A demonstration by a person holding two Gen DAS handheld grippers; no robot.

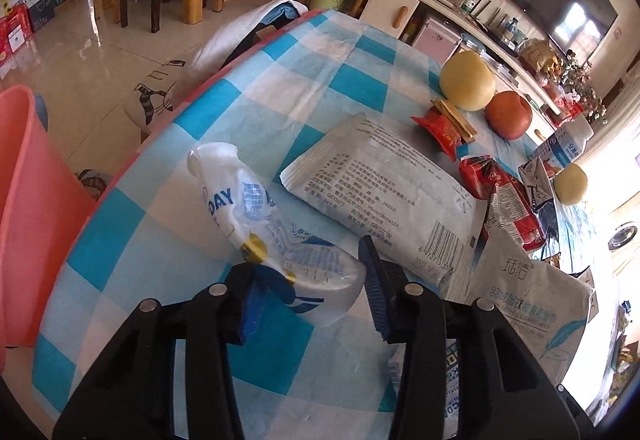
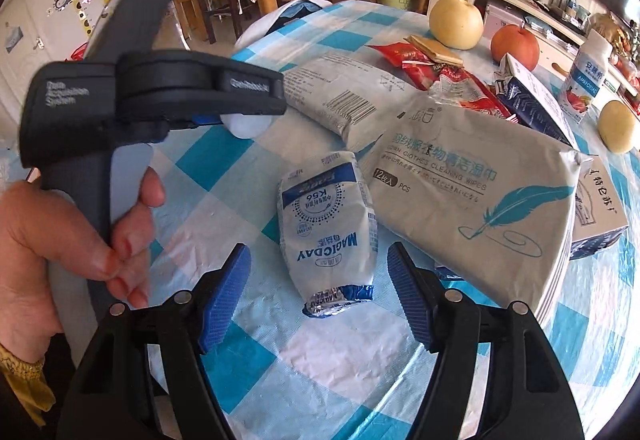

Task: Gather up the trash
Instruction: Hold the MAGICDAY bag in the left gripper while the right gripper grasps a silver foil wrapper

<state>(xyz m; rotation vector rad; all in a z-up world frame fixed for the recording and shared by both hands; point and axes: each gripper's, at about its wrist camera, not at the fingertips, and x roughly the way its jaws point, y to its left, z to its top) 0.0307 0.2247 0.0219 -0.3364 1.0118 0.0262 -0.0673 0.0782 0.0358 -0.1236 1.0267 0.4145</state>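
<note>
Trash covers the desk (image 1: pixel 280 79), a round top under a blue-and-white checked cloth. Crumpled white wrapper (image 1: pixel 256 224) with blue print lies near the desk's left edge, long axis running from the left tool (image 1: pixel 312 296) away toward the edge, far end flared and lifted. Its near end sits between the left tool's blue pads; left pad (image 1: pixel 250 304) touches it, right pad looks just clear, so a firm pinch can't be confirmed. No earlier frame to compare.

Small white MAGICDAY pouch (image 2: pixel 332 232) lies flat, long axis pointing straight away from the right tool (image 2: pixel 320 292), crimped end nearest. Right tool is spread wide, pads on either side of that end, not touching.

Large wipes pack (image 2: pixel 472 199) overlaps a second white pack (image 1: pixel 384 183) behind it. Red snack wrappers (image 1: pixel 500 199), a pear (image 1: pixel 466 79) and an apple (image 1: pixel 508 113) sit farther back. Pink bin (image 1: pixel 28 207) stands beside the desk. Tiled floor, wooden chairs, sideboard beyond.
</note>
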